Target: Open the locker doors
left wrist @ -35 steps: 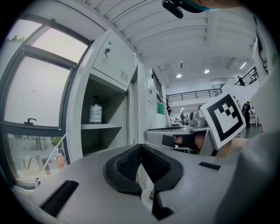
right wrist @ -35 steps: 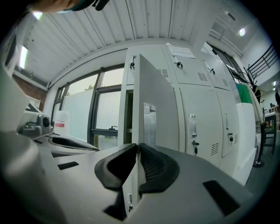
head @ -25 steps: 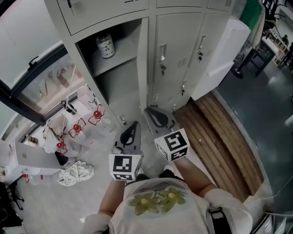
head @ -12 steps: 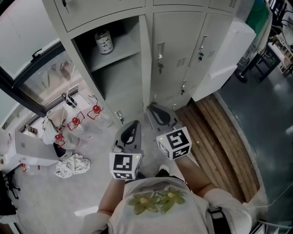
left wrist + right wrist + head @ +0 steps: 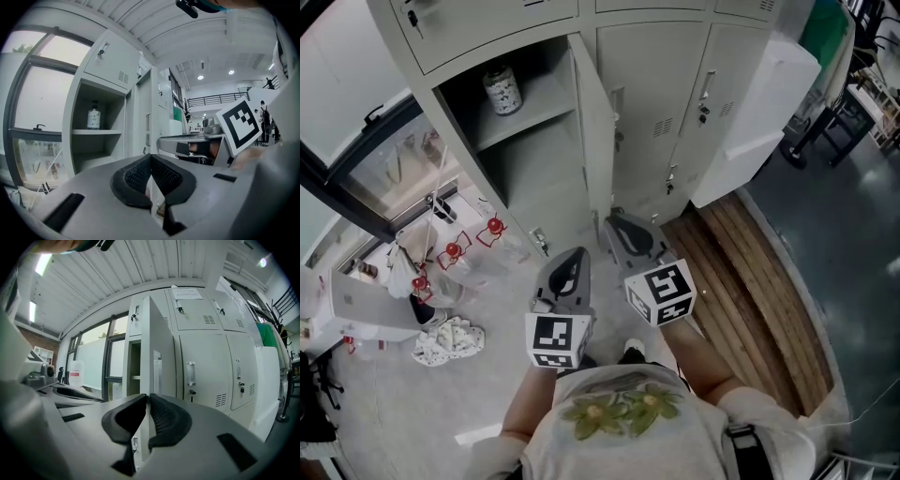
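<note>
Door swing has advanced: we see the locker door (image 5: 592,127) at upper centre further out than a second ago, its edge pinched in the narrow fingers of the right gripper (image 5: 148,401), the left gripper (image 5: 150,161) closed empty, neighbouring doors (image 5: 661,103) still shut.

Pale grey, the lower-left locker door (image 5: 592,131) stands swung out from its frame. It is upright and nearly edge-on, and its thin free edge runs down between the pads of the right claw (image 5: 148,399), which pinch it. Just right of that claw the middle door (image 5: 199,376) is shut, with its handle and key lock on the left side and vents low down. Further right, the end door (image 5: 240,371) is shut too. Above the claw, the upper doors (image 5: 190,308) are closed.
</note>
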`<state>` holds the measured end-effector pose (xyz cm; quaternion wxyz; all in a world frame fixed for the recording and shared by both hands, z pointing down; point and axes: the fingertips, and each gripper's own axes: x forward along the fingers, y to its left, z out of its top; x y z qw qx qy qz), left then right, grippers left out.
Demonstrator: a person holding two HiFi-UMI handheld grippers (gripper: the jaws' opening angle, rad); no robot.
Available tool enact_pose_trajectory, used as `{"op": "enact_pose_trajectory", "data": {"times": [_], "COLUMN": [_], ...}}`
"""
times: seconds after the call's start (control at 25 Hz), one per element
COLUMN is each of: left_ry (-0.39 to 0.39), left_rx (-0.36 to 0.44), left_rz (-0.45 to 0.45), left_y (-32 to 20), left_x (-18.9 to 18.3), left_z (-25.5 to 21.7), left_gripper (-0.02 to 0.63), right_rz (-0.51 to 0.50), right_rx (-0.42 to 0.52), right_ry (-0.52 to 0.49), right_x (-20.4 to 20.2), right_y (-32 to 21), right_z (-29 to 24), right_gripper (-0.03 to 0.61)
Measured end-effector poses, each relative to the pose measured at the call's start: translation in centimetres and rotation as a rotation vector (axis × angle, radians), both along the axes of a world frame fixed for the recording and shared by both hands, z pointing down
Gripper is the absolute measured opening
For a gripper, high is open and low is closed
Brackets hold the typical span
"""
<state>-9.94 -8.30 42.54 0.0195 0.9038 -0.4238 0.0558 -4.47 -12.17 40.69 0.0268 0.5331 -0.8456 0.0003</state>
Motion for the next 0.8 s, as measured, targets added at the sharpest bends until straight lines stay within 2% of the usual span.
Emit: {"op": "enact_pose_trajectory", "data": {"times": [0.8], "left_ry": [-0.008], "left_rx": [0.012], "left_rz": [0.006], "left_y": [0.3], "left_x": [2.0], "left_z": [-0.4], "left_gripper": [0.028], "right_rz": [0.02], "right_rx": [0.015], "right_ry": [0.017], "right_x": [2.2], "right_y": [0.1], "right_z": [0.0], "right_gripper": [0.049]}}
